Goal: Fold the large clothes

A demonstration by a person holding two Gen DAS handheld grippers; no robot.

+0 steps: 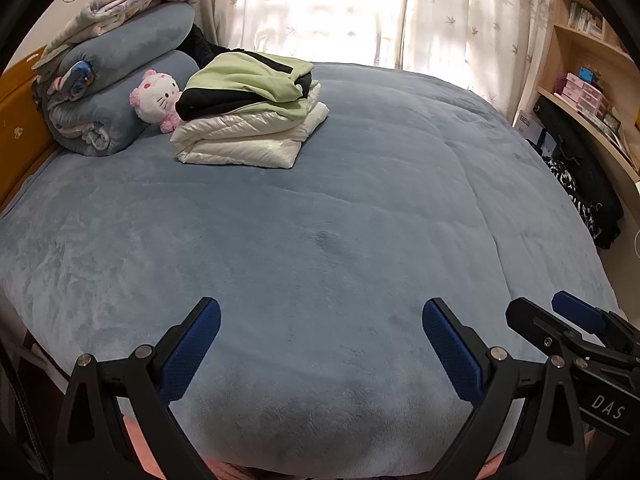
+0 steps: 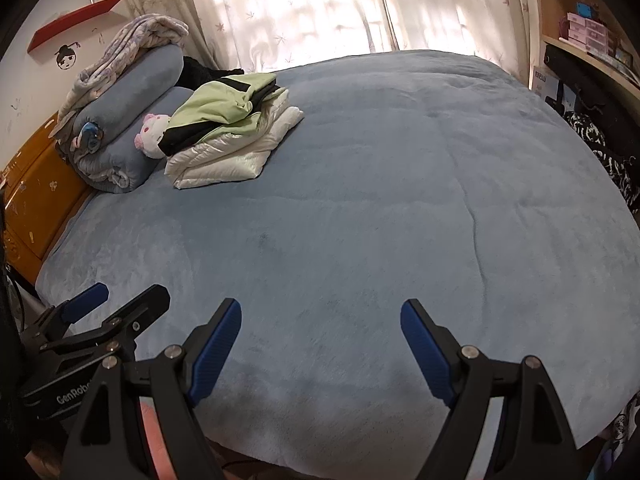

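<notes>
The left hand-held gripper [image 1: 320,312] sits at the bottom of its frame, jaws spread wide and empty, tilted downward. The right hand-held gripper [image 2: 320,312] sits close beside it, likewise wide and empty.

Folded green-black and white jackets [image 1: 248,120], stacked

The bed [image 1: 320,208] lies bare across its near edge, its middle and its whole right side, so a gripper could pass freely there. Toward the far left corner stand the folded clothes [image 1: 248,120], a plush toy [image 1: 156,98] touching them, and rolled blankets [image 1: 120,76] against the headboard [image 1: 16,120]. Along the right edge, shelves [image 1: 592,92] and dark hanging things [image 1: 580,192] crowd close.
</notes>
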